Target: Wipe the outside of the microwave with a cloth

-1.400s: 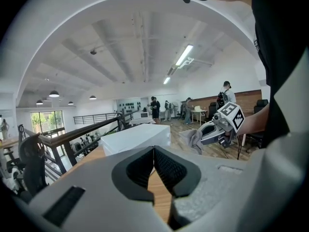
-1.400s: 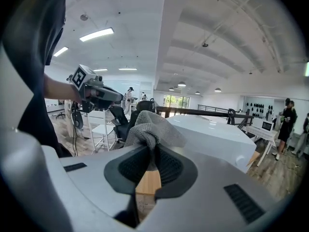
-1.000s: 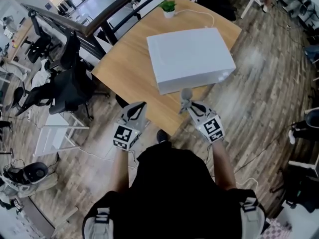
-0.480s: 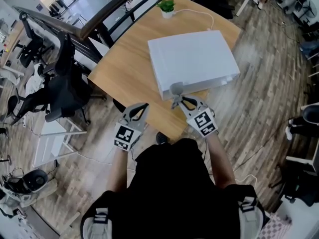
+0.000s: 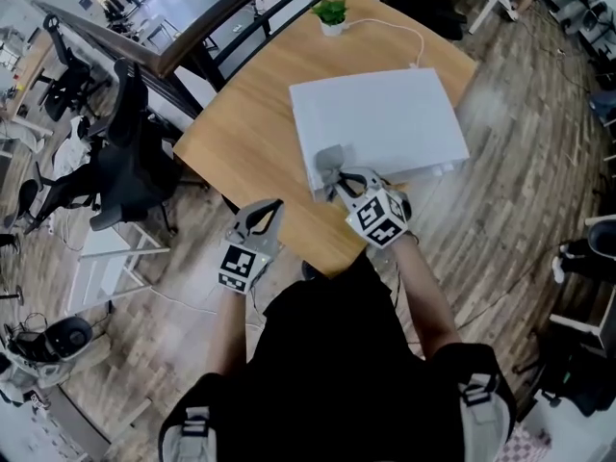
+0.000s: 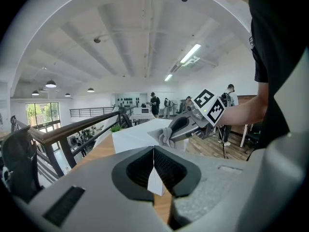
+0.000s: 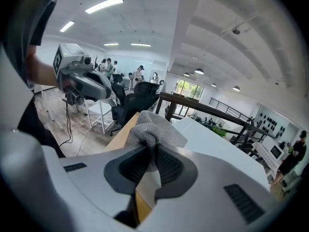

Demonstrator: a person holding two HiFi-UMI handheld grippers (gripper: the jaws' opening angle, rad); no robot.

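Observation:
The white microwave lies on the wooden table. My right gripper is shut on a grey cloth, which rests against the microwave's near left corner. In the right gripper view the cloth bunches out of the closed jaws, with the microwave just beyond. My left gripper hovers over the table's near edge, shut and holding nothing. The left gripper view looks past its closed jaws to the cloth and the microwave.
A small potted plant and a white cable sit at the table's far end. A dark railing runs behind the table. Black office chairs and a white rack stand to the left on the wood floor.
My right gripper has carried the cloth forward and left, from above the table's near edge to the microwave's near left corner. The left gripper has hardly moved.

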